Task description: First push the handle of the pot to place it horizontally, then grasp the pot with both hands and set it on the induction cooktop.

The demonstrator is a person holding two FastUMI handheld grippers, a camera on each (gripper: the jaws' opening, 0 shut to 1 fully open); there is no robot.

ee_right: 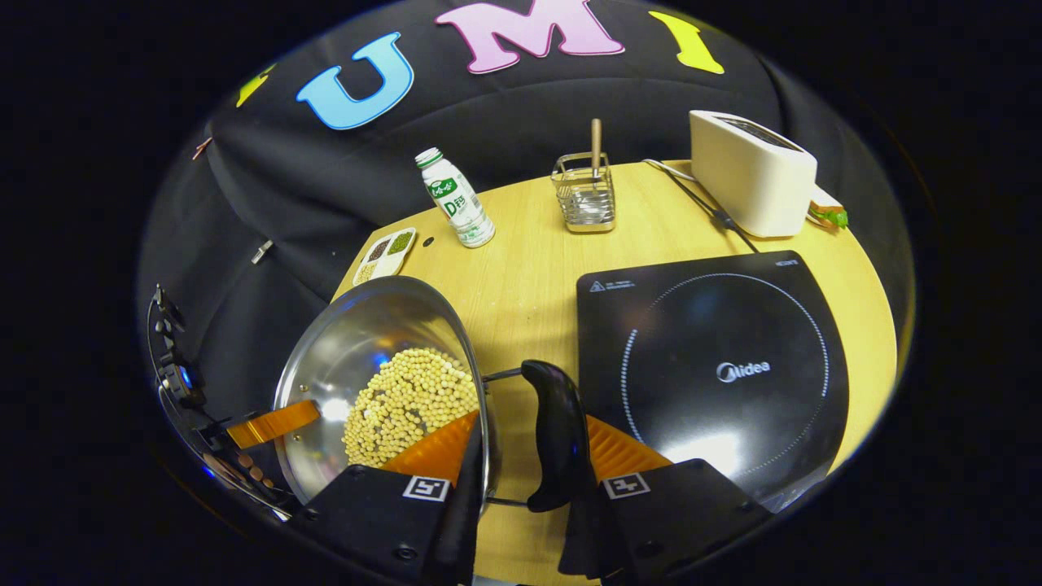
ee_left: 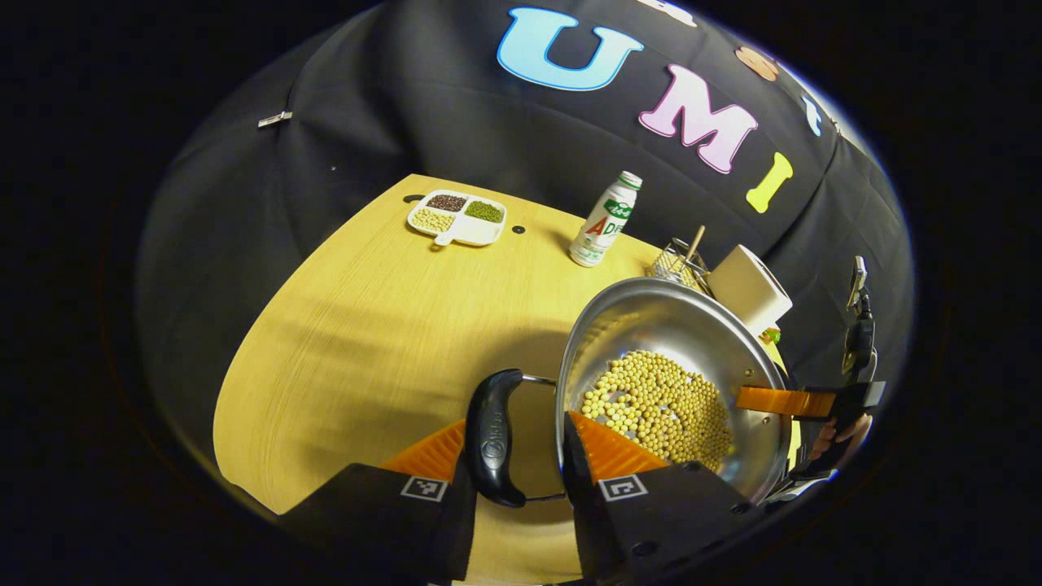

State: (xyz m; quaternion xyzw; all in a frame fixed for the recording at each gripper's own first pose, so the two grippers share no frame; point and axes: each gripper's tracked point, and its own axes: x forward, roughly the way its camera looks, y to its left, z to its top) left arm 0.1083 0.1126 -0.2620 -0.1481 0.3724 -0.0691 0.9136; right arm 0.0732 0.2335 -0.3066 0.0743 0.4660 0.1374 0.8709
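A steel pot (ee_left: 667, 325) holding soybeans (ee_left: 659, 403) has a black handle on each side. My left gripper (ee_left: 517, 419) clamps one black handle (ee_left: 492, 439) and the rim, one finger outside the handle and one inside the pot. My right gripper (ee_right: 533, 417) grips the opposite handle (ee_right: 553, 431) the same way, its inner finger over the soybeans (ee_right: 407, 399). In the right gripper view the pot (ee_right: 366, 342) is just left of the black induction cooktop (ee_right: 716, 366). Whether the pot touches the table is unclear.
On the wooden table (ee_right: 529, 268) stand a white bottle (ee_right: 452, 203), a divided tray of beans (ee_right: 387, 252), a wire holder with a wooden utensil (ee_right: 586, 195) and a white toaster (ee_right: 749, 171) whose cord runs behind the cooktop. A sandwich (ee_right: 826, 213) lies beside the toaster.
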